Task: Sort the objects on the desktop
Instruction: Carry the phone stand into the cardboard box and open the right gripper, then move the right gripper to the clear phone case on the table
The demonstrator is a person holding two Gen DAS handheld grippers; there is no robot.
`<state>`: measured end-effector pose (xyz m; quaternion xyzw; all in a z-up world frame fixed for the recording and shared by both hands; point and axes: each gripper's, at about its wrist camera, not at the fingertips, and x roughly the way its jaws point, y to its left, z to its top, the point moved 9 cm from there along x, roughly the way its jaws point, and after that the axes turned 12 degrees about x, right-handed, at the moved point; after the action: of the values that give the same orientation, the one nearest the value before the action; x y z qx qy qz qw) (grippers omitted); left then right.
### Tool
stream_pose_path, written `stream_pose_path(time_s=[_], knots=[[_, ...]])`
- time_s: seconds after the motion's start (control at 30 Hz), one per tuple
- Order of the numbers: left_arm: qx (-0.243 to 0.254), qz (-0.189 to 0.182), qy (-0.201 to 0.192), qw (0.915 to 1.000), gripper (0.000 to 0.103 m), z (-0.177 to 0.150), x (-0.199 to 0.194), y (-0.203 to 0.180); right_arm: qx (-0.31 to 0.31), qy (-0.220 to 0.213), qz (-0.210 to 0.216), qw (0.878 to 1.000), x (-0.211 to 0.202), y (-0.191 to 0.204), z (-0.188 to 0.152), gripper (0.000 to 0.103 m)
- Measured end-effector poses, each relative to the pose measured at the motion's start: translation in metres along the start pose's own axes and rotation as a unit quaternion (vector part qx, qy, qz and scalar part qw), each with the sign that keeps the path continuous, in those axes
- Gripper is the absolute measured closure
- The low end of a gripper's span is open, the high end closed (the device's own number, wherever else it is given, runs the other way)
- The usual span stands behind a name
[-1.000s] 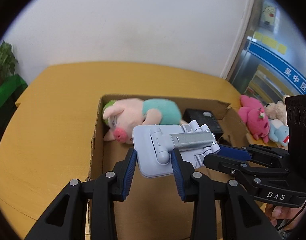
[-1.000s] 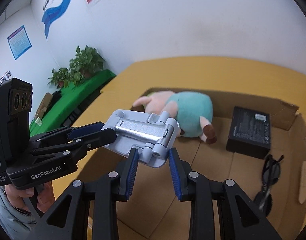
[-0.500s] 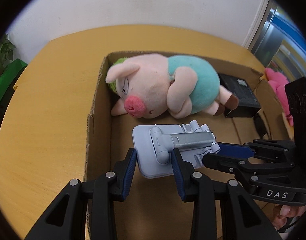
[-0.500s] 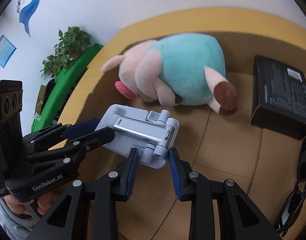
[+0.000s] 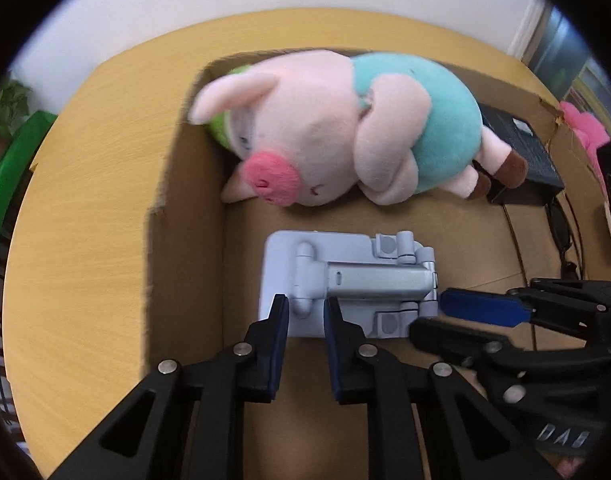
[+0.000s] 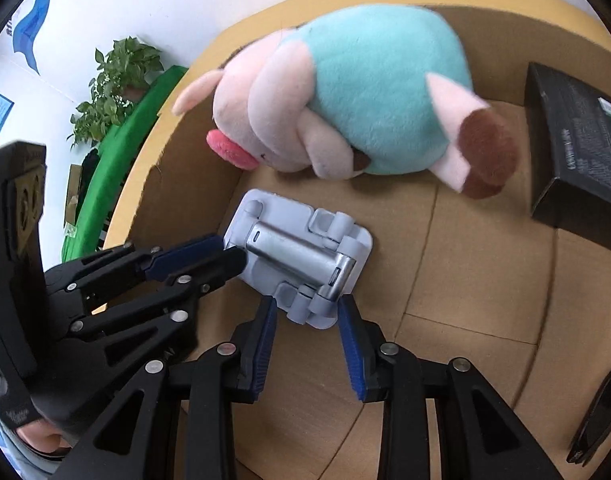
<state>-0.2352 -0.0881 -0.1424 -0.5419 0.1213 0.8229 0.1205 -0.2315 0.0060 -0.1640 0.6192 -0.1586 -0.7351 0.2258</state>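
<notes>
Left gripper: reaches forward and down into the cardboard box; its blue-padded fingers stand a narrow gap apart, on either side of the hinge knuckle at the near edge of the phone stand. Whether the pads press the knuckle cannot be told.
Right gripper: comes in from the other side, angled down at the stand's hinged end; its jaws are spread wider than that end, pads just beside it, gripping nothing. In the left wrist view its two fingers lie stacked one above the other, tips just beside the stand's right edge.
Phone stand: pale grey-blue plate with a folded silver arm, lying flat on the box floor near the left wall, between the two grippers.
Cardboard box: open-topped, standing on the yellow-wood table.
Plush pig: pink, teal body, brown hooves, lying on its side just beyond the stand, head by the box's far left corner.
Black box: flat, beside the pig's feet.
Sunglasses: dark, on the box floor at the right.
Far: potted plants by a white wall.
</notes>
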Motion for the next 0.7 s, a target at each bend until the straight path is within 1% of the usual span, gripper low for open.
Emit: stream_pose_path(time_s=[0.03,0.07,0.1,0.13,0.17,0.2,0.23,0.27,0.3,0.33,0.37,0.4,0.43,0.47,0.5,0.53,0.6,0.7], knots=[[0.0,-0.001,-0.01,1.0,0.087,-0.001,-0.006,0.002,-0.001,-0.009,-0.01,1.0,-0.005,-0.002,0.001,0.061],[0.001,0.004,-0.029,0.9996,0.086,-0.002,-0.019,0.004,-0.004,-0.018,-0.017,1.0,-0.012,-0.004,0.0,0.055],[0.002,0.01,-0.041,0.9991,0.084,-0.003,-0.028,0.006,-0.008,-0.03,-0.026,0.999,-0.021,-0.005,-0.001,0.042],[0.007,0.019,-0.065,0.9977,0.084,-0.005,-0.047,0.006,-0.019,-0.057,-0.04,0.997,-0.04,-0.004,-0.004,0.031],[0.01,0.024,-0.086,0.9959,0.084,-0.007,-0.063,0.006,-0.029,-0.078,-0.05,0.995,-0.054,-0.003,-0.007,0.026],[0.012,0.029,-0.105,0.994,0.08,-0.009,-0.078,0.005,-0.041,-0.109,-0.063,0.991,-0.074,-0.001,-0.012,0.02],[0.013,0.035,-0.125,0.9914,0.071,-0.013,-0.094,0.003,-0.047,-0.125,-0.066,0.989,-0.087,0.0,-0.017,0.014],[0.013,0.048,-0.159,0.9859,0.057,-0.019,-0.12,0.0,-0.057,-0.153,-0.069,0.984,-0.107,0.004,-0.026,0.01],[0.012,0.059,-0.186,0.9806,0.047,-0.026,-0.141,-0.002,-0.064,-0.184,-0.078,0.978,-0.128,0.005,-0.036,0.005],[0.009,0.067,-0.213,0.9746,0.03,-0.033,-0.161,-0.004,-0.068,-0.211,-0.091,0.971,-0.146,0.006,-0.043,0.002],[0.009,0.072,-0.24,0.9681,0.022,-0.032,-0.177,-0.008,-0.071,-0.233,-0.101,0.965,-0.159,0.004,-0.052,0.001],[0.01,0.075,-0.259,0.9628,0.022,-0.036,-0.191,-0.012,-0.073,-0.259,-0.116,0.956,-0.175,0.002,-0.065,0.0],[0.012,0.075,-0.274,0.9586,0.022,-0.04,-0.201,-0.017,-0.071,-0.274,-0.126,0.951,-0.184,0.001,-0.073,0.0],[0.014,0.07,-0.29,0.9545,0.022,-0.05,-0.215,-0.027,-0.068,-0.284,-0.131,0.947,-0.191,0.0,-0.079,0.0],[0.014,0.066,-0.296,0.9528,0.022,-0.044,-0.219,-0.038,-0.065,-0.293,-0.136,0.944,-0.199,-0.003,-0.088,0.0],[0.015,0.062,-0.302,0.951,0.022,-0.049,-0.225,-0.044,-0.058,-0.303,-0.147,0.94,-0.207,-0.009,-0.1,0.0],[0.018,0.058,-0.313,0.9477,0.022,-0.052,-0.231,-0.069,-0.053,-0.311,-0.156,0.936,-0.219,-0.02,-0.117,0.0],[0.02,0.055,-0.33,0.9422,0.022,-0.057,-0.241,-0.088,-0.054,-0.318,-0.179,0.929,-0.233,-0.033,-0.135,0.0]])
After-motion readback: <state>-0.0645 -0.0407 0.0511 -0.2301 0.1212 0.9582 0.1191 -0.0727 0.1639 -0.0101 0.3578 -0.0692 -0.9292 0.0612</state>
